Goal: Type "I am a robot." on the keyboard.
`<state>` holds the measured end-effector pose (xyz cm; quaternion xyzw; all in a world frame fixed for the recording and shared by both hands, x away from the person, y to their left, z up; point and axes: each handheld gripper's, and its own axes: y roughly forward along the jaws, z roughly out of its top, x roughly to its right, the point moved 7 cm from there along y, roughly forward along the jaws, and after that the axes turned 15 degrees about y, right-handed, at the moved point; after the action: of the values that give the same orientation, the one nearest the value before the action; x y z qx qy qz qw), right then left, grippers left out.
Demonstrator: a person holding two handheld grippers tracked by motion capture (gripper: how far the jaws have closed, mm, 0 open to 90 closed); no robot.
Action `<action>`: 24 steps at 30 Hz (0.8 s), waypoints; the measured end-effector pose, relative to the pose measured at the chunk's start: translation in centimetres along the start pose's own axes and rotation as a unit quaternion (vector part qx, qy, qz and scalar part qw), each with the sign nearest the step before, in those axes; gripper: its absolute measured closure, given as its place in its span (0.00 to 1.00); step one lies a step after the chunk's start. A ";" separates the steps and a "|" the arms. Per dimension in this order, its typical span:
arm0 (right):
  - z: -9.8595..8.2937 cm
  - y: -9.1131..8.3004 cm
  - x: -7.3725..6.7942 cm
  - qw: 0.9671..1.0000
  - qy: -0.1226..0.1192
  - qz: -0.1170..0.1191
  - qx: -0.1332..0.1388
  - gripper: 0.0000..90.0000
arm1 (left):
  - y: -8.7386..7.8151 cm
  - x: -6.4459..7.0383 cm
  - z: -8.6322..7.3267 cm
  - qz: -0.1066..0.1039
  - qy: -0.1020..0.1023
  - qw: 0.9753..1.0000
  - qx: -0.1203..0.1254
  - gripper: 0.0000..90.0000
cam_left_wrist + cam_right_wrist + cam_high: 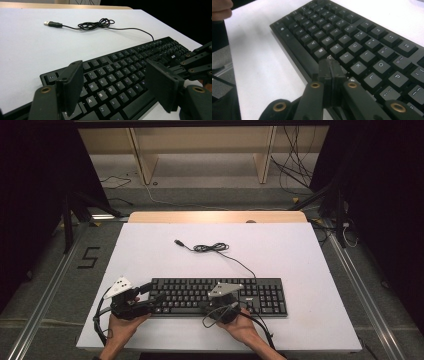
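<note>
Coiled cable (212, 248) behind keyboard (260, 295), well apart from grippers.

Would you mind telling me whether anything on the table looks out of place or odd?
The keyboard lies straight and looks undamaged, but its cable is unplugged, lying loosely bunched on the table with the USB plug free.

The white counter (300, 260) has a strip of bare wood along its far edge (217, 216). Beyond it, a pale wooden shelf frame (200, 150) stands on the grey floor with 2 upright panels, and loose dark cables (295, 172) trail on the floor near its right side. To the left of the counter a black figure 5 (89, 257) is marked on the floor beside a metal rail (47, 290), and another rail (367, 285) runs along the right.
</note>
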<state>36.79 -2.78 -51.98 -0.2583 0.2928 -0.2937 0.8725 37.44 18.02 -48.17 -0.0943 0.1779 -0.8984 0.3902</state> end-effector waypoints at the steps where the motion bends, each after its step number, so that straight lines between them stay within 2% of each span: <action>1: 0.0 0.1 0.0 1.000 0.000 -0.001 -0.001 1.00 | 0.0 0.0 0.0 -0.001 0.000 1.000 0.001 0.34; 13: -0.5 0.8 0.3 1.000 -0.011 -0.016 -0.021 1.00 | 0.0 0.1 0.1 -0.001 0.003 1.000 0.003 0.34; 17: -0.7 0.9 0.3 0.999 -0.019 -0.019 -0.017 1.00 | 0.0 0.2 0.1 -0.001 0.004 1.000 0.004 0.34; 24: -0.6 0.9 0.3 1.000 -0.012 -0.016 -0.018 1.00 | 0.0 0.1 0.1 0.000 0.006 1.000 0.003 0.34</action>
<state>36.85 -2.54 -53.06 -0.2818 0.2834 -0.2995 0.8664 37.36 17.90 -48.07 -0.0879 0.1770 -0.8997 0.3892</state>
